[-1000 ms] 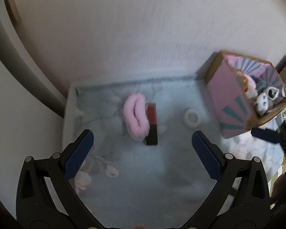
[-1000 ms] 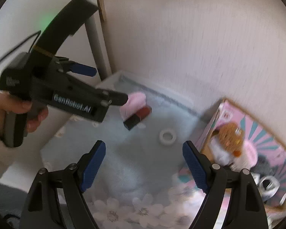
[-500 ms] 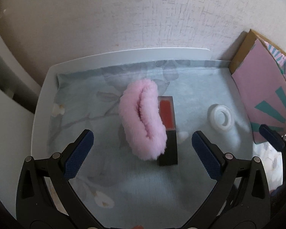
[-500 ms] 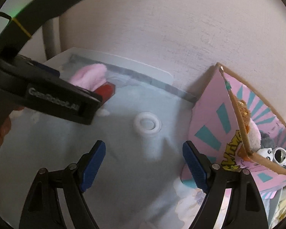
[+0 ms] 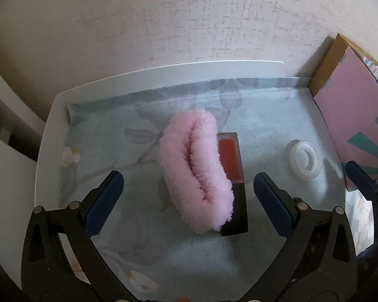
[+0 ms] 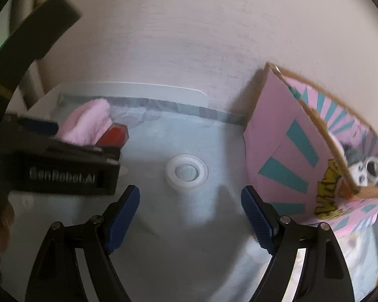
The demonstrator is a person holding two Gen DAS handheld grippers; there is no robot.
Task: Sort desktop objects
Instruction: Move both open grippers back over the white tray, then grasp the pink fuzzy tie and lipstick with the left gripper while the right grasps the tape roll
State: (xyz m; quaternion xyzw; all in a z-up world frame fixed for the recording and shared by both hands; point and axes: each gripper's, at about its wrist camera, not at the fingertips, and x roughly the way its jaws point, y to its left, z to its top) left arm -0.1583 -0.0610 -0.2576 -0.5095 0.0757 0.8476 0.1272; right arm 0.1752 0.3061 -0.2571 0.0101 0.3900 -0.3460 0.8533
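Note:
A fluffy pink scrunchie (image 5: pixel 196 171) lies on the pale floral cloth, leaning against a black case with a red window (image 5: pixel 230 161). My left gripper (image 5: pixel 187 201) is open, low over the cloth, with the scrunchie between its fingers. A white tape ring (image 6: pixel 186 172) lies flat to the right; it also shows in the left wrist view (image 5: pixel 305 159). My right gripper (image 6: pixel 189 216) is open just short of the ring. The left gripper's body (image 6: pixel 63 173) partly hides the scrunchie (image 6: pixel 90 123) in the right wrist view.
A pink and teal cardboard box (image 6: pixel 289 156) with toys inside stands at the right against the wall. The white table edge (image 5: pixel 163 75) runs along the textured wall behind. The cloth (image 5: pixel 264 115) covers the table.
Both grippers have moved forward and down: the left closer to the scrunchie and case, the right closer to the white ring. Both stay open.

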